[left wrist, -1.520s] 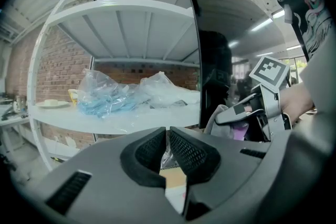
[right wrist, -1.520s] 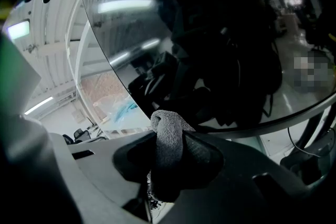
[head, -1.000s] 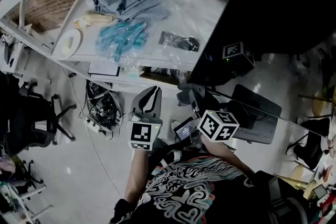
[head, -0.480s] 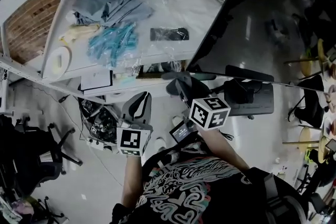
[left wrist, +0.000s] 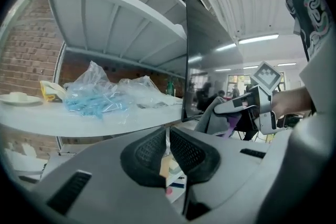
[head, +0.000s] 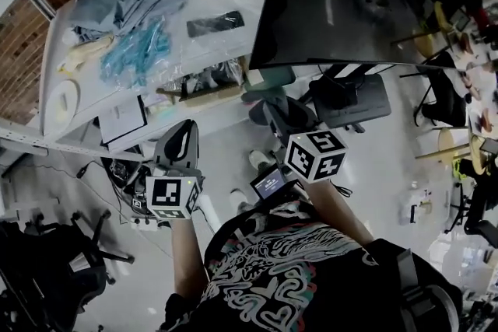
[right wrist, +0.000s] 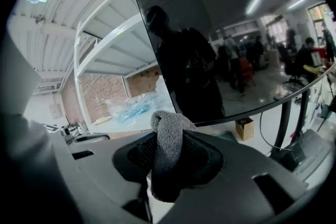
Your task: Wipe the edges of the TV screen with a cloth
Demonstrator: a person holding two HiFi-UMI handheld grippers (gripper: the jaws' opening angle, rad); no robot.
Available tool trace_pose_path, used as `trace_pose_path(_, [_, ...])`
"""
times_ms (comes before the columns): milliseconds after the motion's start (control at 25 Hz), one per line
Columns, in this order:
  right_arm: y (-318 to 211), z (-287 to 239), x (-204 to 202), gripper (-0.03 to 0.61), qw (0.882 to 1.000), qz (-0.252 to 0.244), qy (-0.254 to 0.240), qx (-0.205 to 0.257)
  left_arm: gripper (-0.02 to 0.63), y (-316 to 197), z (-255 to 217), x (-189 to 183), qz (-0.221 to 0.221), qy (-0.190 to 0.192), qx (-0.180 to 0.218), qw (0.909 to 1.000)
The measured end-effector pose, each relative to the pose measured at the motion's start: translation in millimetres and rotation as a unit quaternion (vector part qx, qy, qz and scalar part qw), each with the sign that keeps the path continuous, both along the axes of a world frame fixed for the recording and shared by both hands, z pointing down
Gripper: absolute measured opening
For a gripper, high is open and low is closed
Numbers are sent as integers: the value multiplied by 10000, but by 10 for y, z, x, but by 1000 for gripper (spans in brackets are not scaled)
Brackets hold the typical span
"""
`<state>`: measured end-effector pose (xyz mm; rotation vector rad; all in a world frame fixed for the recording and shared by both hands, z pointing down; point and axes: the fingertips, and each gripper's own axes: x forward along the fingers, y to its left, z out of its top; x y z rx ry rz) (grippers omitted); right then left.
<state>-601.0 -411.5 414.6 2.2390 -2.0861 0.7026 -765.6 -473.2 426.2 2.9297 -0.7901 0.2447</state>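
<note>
The TV screen (head: 350, 4) is a big dark panel standing on the white table (head: 206, 50), and it mirrors the room. My right gripper (head: 274, 111) is shut on a grey cloth (head: 263, 96), just below the TV's lower left corner and apart from it. In the right gripper view the cloth (right wrist: 167, 149) bulges up between the jaws of the right gripper (right wrist: 168, 140), with the TV screen (right wrist: 210, 50) ahead. My left gripper (head: 180, 142) hangs left of it, before the table edge. Seen in its own view, the left gripper (left wrist: 168, 140) is shut with nothing in it.
On the table left of the TV lie clear bags of blue items (head: 136, 50), folded grey-blue fabric (head: 117, 0), a bagged black bar (head: 214, 23) and a white dish (head: 58, 101). The TV's stand base (head: 354, 99) rests below it. An office chair (head: 47, 276) stands lower left.
The head view has swung so the TV fills more of the upper right. Both grippers sit slightly lower in the picture; the right one still holds the cloth under the TV's corner.
</note>
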Motion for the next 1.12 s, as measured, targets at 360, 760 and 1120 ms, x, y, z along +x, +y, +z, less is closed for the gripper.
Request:
trace_pose_path(360, [731, -91, 254, 123, 9987, 498, 47, 75, 35, 424, 10, 444, 638, 22, -94, 9979])
trace_pose_path(760, [1266, -254, 872, 123, 9976, 576, 314, 230, 35, 891, -143, 1154, 846, -115, 57, 9963])
trace_pose_path(1120, [1550, -260, 1085, 123, 9970, 677, 212, 303, 35, 981, -183, 1306, 801, -148, 83, 9966])
